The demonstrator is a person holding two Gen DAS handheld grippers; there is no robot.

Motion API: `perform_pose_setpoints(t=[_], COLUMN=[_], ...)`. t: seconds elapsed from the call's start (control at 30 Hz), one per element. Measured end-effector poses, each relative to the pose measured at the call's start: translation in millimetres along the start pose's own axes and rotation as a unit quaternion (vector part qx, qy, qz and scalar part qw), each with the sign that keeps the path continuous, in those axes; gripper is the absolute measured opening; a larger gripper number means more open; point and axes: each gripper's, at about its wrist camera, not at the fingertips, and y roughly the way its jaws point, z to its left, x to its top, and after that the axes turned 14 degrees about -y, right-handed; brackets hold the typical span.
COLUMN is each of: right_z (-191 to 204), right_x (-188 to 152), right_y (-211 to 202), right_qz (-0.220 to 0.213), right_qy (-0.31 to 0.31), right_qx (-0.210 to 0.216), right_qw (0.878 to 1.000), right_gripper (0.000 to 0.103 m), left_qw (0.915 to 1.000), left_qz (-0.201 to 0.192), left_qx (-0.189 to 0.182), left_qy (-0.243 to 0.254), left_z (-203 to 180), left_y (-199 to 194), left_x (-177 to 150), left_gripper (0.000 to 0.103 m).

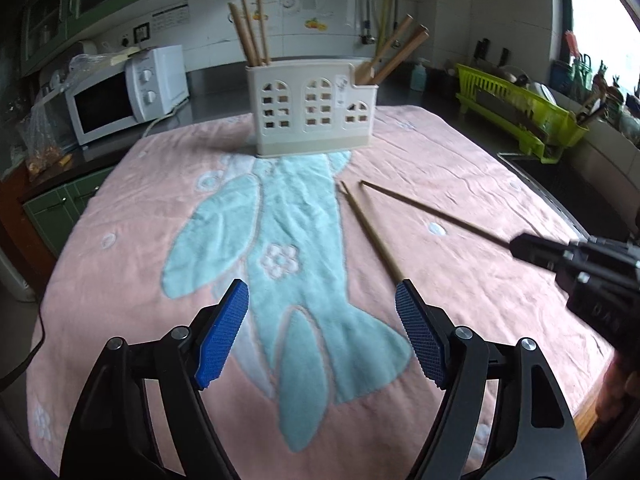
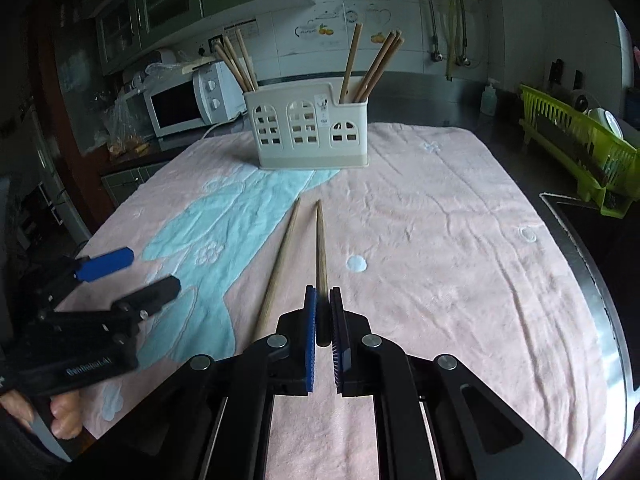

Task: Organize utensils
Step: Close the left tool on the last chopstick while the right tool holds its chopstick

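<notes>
A beige utensil holder [image 1: 314, 110] [image 2: 308, 130] stands at the far side of a pink towel [image 1: 440, 160] [image 2: 440, 220], with several chopsticks [image 1: 252, 32] [image 2: 236, 60] in its left slot and wooden utensils [image 1: 396, 48] [image 2: 376, 64] in its right slot. Two chopsticks are near me. My right gripper [image 2: 323, 300] [image 1: 520, 246] is shut on the thick end of one chopstick [image 2: 320, 248] [image 1: 432, 210]. The other chopstick [image 2: 278, 268] [image 1: 372, 232] lies on the towel beside it. My left gripper [image 1: 322, 296] [image 2: 140, 276] is open and empty, just left of the lying chopstick.
A white microwave [image 1: 124, 96] [image 2: 188, 104] stands at the back left. A green dish rack [image 1: 524, 116] [image 2: 580, 144] sits at the right beside a sink edge [image 2: 592, 248]. The towel's edge drops off at the left.
</notes>
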Motion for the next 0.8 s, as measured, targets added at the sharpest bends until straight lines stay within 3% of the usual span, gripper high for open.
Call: perform_pose_setpoints(t=[0.27, 0.57, 0.63, 0.8], right_z=[-21, -32, -33, -33], right_x=[5, 8, 8, 7], right_y=[-12, -19, -19, -18], right_qz=[-0.021, -0.037, -0.038, -0.038], right_qy=[0.001, 0.008, 0.008, 0.010], right_qx=[-0.011, -0.008, -0.007, -0.005], right_qw=[1.000, 0.999, 0.999, 0.999], right_gripper=[0.007, 0.007, 0.007, 0.007], left_qw=[0.9981, 0.9959, 0.9957, 0.9947], left_qz=[0.058, 0.086, 0.090, 0.102], left_qx=[-0.016, -0.019, -0.015, -0.002], left_qy=[-0.010, -0.020, -0.016, -0.017], left_z=[-29, -48, -52, -58], left_y=[33, 52, 56, 65], left_x=[-18, -23, -24, -29], left_gripper=[0.060, 0.035, 0.026, 0.020])
